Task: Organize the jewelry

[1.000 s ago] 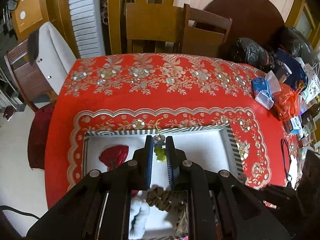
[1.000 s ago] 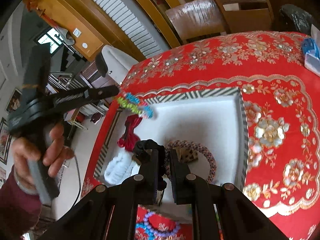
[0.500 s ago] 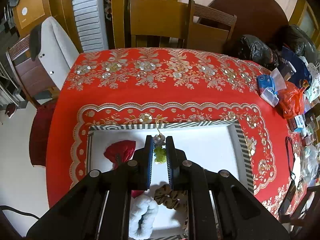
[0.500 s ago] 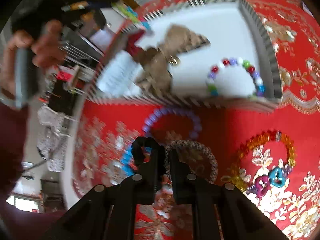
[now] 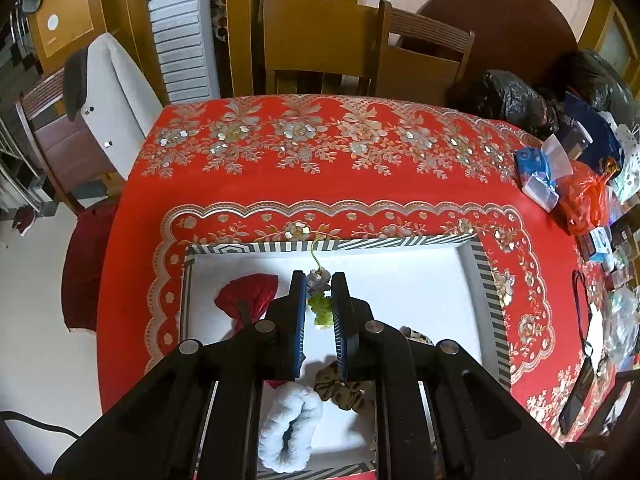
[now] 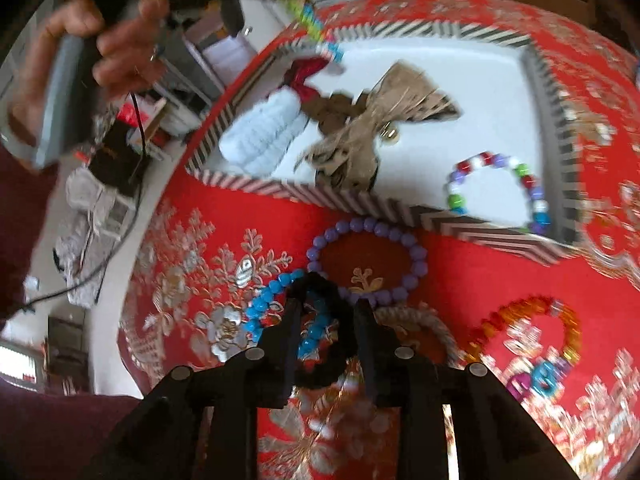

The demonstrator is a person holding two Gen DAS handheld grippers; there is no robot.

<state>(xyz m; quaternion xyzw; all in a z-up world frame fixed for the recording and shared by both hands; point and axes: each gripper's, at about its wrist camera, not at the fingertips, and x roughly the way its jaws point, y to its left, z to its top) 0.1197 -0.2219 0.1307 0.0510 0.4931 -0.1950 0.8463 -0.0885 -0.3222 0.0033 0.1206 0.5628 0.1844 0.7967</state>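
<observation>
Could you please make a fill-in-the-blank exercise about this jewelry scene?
1. The tablecloth is mainly ____.
2. The white fluffy scrunchie lies ____ the striped box.
3. The purple bead bracelet lies ____ the striped box, on the tablecloth.
4. The left gripper holds a small ____ charm.

Missing words: red; inside; outside; green

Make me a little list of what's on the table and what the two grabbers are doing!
Table cover: red cloth with flower patterns.
Box: striped tray, white inside.
In the tray: red scrunchie, fluffy white scrunchie, brown scrunchie, colourful bead bracelet.
On the cloth: purple bracelet, blue bracelet, orange bracelet.
Left gripper: above the tray, shut on a green and grey charm.
Right gripper: jaws opening, black scrunchie between them.
</observation>
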